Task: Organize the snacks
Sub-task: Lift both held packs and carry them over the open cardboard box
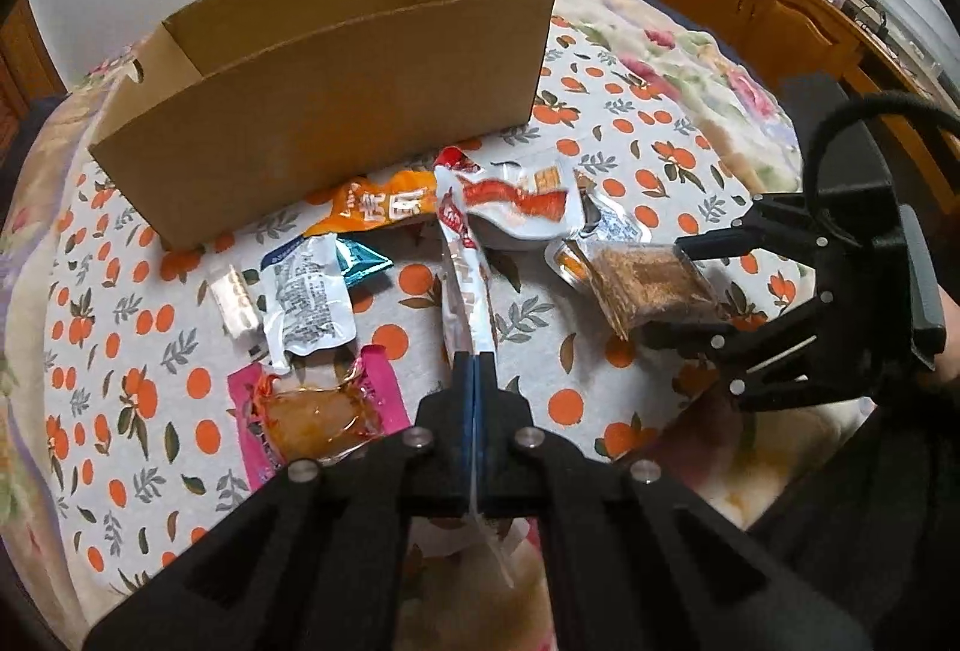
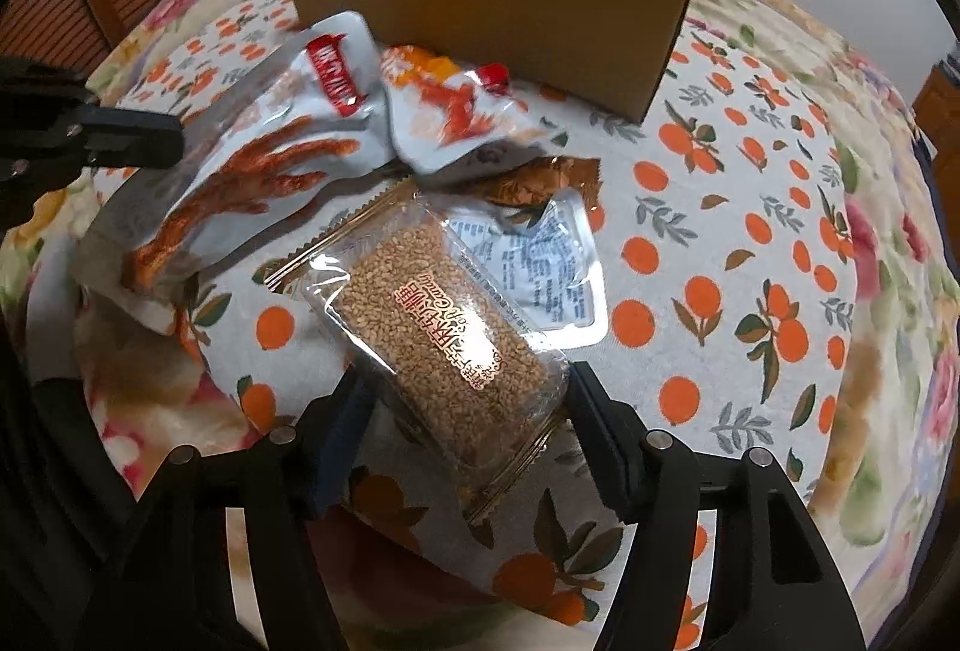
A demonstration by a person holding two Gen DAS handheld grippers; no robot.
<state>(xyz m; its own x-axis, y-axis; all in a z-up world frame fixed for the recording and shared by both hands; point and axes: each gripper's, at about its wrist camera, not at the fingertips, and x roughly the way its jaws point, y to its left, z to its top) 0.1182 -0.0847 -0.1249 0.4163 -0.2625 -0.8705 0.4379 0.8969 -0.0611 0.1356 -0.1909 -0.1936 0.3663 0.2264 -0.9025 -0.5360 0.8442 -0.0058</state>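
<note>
Gripper (image 1: 474,369) on my left is pressed together on the edge of a long white pouch (image 1: 465,285) printed with red chicken feet, lifted off the bed; my right gripper (image 2: 465,411) straddles the sesame bar (image 2: 447,339), though I can't tell whether its pads press on the wrapper yet.

By my reading the job has barely begun. The cardboard box (image 1: 336,111), plain brown corrugated with open top and straight walls, looks empty as far as I can see inside. Everything else lies loose on the orange-print sheet (image 1: 600,171), a soft cloth over the bed.

Next in size, a second glossy white pouch (image 1: 516,201) is crumpled near the box, with an orange packet (image 1: 378,207) beside it. A pink packet (image 1: 318,411) with a clear window shows something amber. The sesame bar is a stiff grainy slab in crinkly clear film. Smallest are a grey-printed sachet (image 1: 306,303) and a small pale wrapped piece (image 1: 234,297).
</note>
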